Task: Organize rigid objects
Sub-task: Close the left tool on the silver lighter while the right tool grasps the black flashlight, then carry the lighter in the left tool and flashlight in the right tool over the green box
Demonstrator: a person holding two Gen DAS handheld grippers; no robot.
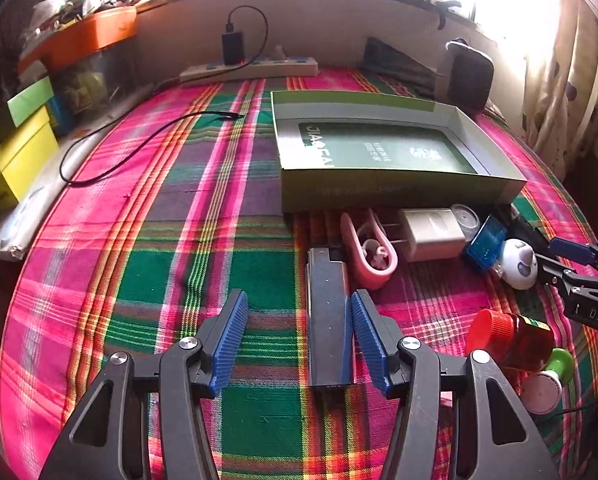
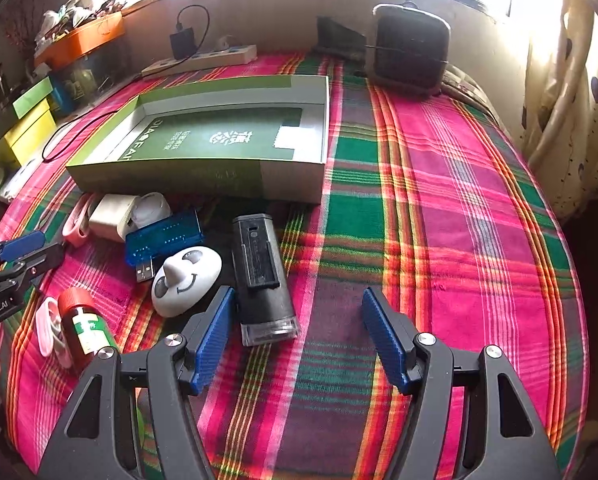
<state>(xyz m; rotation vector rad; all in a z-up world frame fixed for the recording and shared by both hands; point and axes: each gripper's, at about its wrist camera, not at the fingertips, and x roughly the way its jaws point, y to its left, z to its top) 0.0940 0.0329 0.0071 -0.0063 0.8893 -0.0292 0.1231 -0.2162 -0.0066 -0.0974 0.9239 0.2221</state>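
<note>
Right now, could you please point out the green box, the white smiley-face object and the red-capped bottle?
green box (image 2: 203, 178): right wrist view, on its near outer wall.
white smiley-face object (image 2: 187, 276): right wrist view, on its raised nose.
red-capped bottle (image 1: 493, 330): left wrist view, on the ribbed red cap.

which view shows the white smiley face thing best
The right wrist view: the white oval smiley-face figure lies close and whole, eyes, nose and smile all visible. In the left wrist view it sits small near the right edge, turned away, the face hard to read.
</note>
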